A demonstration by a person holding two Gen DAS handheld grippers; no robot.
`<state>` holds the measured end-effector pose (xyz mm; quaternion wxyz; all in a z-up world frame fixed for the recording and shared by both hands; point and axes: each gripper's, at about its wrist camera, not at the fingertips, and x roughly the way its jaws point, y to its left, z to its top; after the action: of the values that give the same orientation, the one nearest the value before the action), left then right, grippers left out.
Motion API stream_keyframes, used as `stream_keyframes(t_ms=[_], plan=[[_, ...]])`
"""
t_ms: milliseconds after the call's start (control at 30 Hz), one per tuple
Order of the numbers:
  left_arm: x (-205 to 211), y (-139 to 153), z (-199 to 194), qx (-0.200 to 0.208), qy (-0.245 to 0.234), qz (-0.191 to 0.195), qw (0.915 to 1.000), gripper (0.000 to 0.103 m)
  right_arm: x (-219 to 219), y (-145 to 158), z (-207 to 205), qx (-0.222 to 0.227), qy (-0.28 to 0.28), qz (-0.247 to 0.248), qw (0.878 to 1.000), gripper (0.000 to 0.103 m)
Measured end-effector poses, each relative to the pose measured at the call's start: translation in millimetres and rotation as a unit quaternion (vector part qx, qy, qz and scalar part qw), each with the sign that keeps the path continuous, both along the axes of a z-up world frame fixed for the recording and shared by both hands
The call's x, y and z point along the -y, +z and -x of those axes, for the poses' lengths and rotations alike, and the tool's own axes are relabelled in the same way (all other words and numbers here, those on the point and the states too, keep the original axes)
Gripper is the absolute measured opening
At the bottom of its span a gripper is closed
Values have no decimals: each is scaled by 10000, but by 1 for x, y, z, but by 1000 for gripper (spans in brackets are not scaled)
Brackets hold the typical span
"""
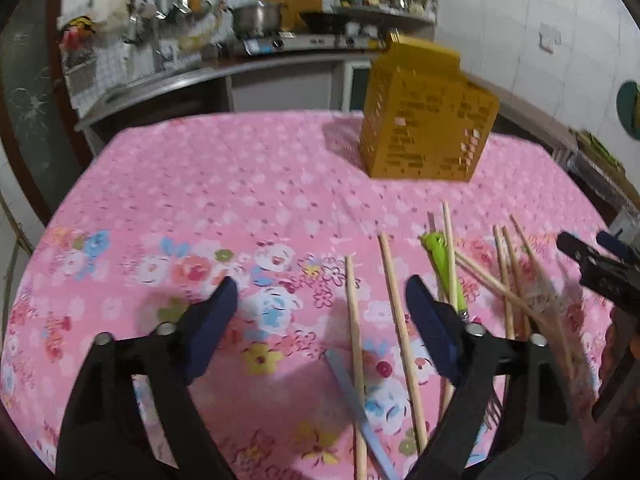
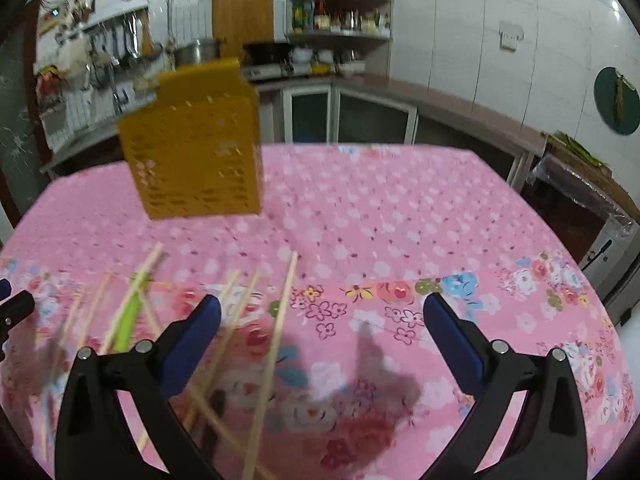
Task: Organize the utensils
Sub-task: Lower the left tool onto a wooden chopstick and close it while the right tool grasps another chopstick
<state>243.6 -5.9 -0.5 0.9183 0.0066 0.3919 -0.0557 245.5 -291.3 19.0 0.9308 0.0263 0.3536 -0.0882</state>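
Observation:
A yellow perforated utensil holder point(image 1: 428, 116) stands upright on the pink floral tablecloth point(image 1: 240, 200); it also shows in the right wrist view point(image 2: 196, 140). Several wooden chopsticks point(image 1: 396, 316) lie scattered on the cloth, with a green-handled utensil point(image 1: 444, 268) and a light blue utensil point(image 1: 356, 400) among them. My left gripper point(image 1: 320, 308) is open and empty above the cloth, with two chopsticks between its fingers. My right gripper point(image 2: 320, 324) is open and empty, with chopsticks point(image 2: 276, 340) under its left finger. The right gripper's tip shows at the right edge of the left wrist view point(image 1: 592, 256).
A kitchen counter point(image 1: 208, 76) with a stove, pots and shelves runs behind the table. The table's far edge point(image 2: 360, 146) lies just beyond the holder. A fork's tines point(image 1: 494, 408) peek out beside my left gripper's right finger.

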Motion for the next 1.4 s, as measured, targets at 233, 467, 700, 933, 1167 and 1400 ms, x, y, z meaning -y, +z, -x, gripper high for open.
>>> stream_keyframes(t_ms=[233, 467, 700, 933, 1167, 1400], plan=[[8, -27, -23, -644, -162, 9, 9978, 55, 1, -28, -38, -508, 34, -71, 9987, 73], [13, -38, -30, -816, -229, -47, 9964, 45, 1, -41, -59, -888, 149, -321, 9954, 52], [16, -36, -44, -1010, -333, 29, 9943, 18, 2, -41, -75, -1190, 159, -488, 9916, 41], [18, -36, -57, -1129, -335, 37, 9930, 5, -5, -40, -82, -1280, 256, -523, 9901, 14], [24, -36, -60, -1048, -333, -94, 9939, 4, 1, -39, -83, -1322, 271, -705, 9883, 6], [22, -26, -56, -848, -346, 22, 9958, 4, 12, -31, -72, -1015, 320, -1051, 9888, 6]])
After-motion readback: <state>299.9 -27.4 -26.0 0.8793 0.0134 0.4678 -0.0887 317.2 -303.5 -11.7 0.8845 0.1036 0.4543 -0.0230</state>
